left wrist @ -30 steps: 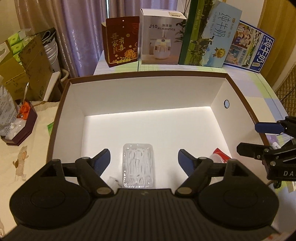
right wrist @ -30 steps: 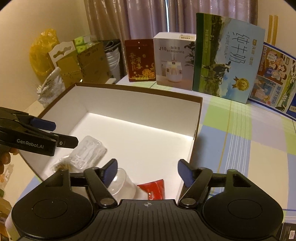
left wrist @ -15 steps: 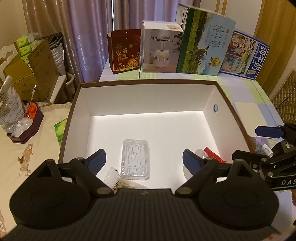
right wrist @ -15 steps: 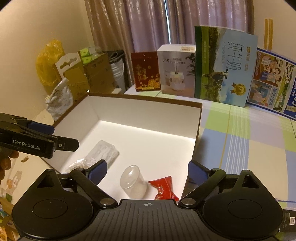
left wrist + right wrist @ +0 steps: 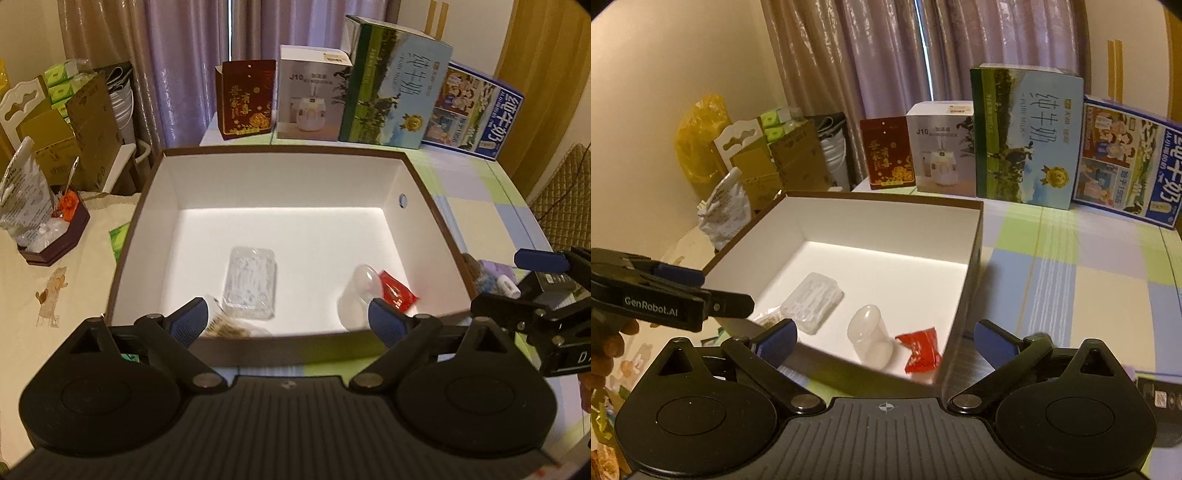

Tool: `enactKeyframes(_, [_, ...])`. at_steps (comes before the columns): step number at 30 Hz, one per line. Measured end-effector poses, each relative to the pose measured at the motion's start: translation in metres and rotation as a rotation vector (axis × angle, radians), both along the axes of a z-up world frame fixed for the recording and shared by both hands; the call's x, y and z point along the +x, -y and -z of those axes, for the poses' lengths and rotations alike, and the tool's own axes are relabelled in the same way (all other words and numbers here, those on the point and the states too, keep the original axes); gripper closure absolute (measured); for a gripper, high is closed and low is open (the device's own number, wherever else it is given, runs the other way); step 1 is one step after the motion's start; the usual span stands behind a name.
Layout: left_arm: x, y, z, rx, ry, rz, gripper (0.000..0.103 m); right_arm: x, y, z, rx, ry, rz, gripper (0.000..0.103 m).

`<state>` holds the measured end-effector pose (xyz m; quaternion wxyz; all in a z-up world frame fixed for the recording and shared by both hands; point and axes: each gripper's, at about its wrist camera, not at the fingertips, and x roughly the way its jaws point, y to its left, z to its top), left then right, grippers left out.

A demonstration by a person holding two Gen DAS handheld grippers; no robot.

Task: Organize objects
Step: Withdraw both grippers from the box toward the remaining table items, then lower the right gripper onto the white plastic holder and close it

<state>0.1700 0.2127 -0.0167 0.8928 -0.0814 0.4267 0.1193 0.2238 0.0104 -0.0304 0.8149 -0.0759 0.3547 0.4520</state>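
1. A packet (image 5: 225,325) at the box's (image 5: 280,149) near-left corner is half hidden behind the rim.
2. Left tongs (image 5: 288,319) and right tongs (image 5: 884,338) are opening wide, holding nothing; tray (image 5: 251,282), cup (image 5: 870,336) and red sachet (image 5: 921,349) lie along the near edge.

1. Left wrist view: sits on my left hand-held gripper (image 5: 288,317), looks steeply down along its fingers over the near rim of the open box (image 5: 280,149), close in.
2. Right wrist view: on my right hand-held gripper (image 5: 884,339), nearer the box's right corner, tilted down less, facing the curtains.
3. Both views share the box interior and the cartons (image 5: 1027,133) standing behind it on the worktop (image 5: 1089,277).
4. Each view catches the other hand-held gripper at its edge.
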Motion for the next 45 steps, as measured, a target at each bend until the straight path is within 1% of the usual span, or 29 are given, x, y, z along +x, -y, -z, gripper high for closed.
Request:
enactKeyframes(9, [-0.016,0.040,-0.001,-0.014,-0.002,0.017,0.011,-0.009,0.041,-0.008,0.018,-0.012,0.012,0.002])
enactKeyframes(16, [-0.019,0.074,0.008,-0.054,-0.014,0.044,0.011,-0.010,0.082,-0.008,0.018,-0.025,0.037,0.002])
enactKeyframes(25, [-0.006,0.133,0.026,-0.092,-0.054,0.122,0.011,-0.002,0.150,0.003,-0.023,-0.058,0.120,0.002])
enactKeyframes(32, [0.008,0.177,0.034,-0.102,-0.064,0.191,0.012,0.007,0.197,0.005,-0.041,-0.075,0.175,0.002])
enactKeyframes(39, [0.023,0.212,0.047,-0.113,-0.082,0.234,0.015,0.016,0.230,0.017,-0.072,-0.104,0.216,0.002])
enactKeyframes(45, [0.031,0.231,0.055,-0.110,-0.087,0.246,0.016,0.029,0.246,0.029,-0.096,-0.124,0.242,0.002])
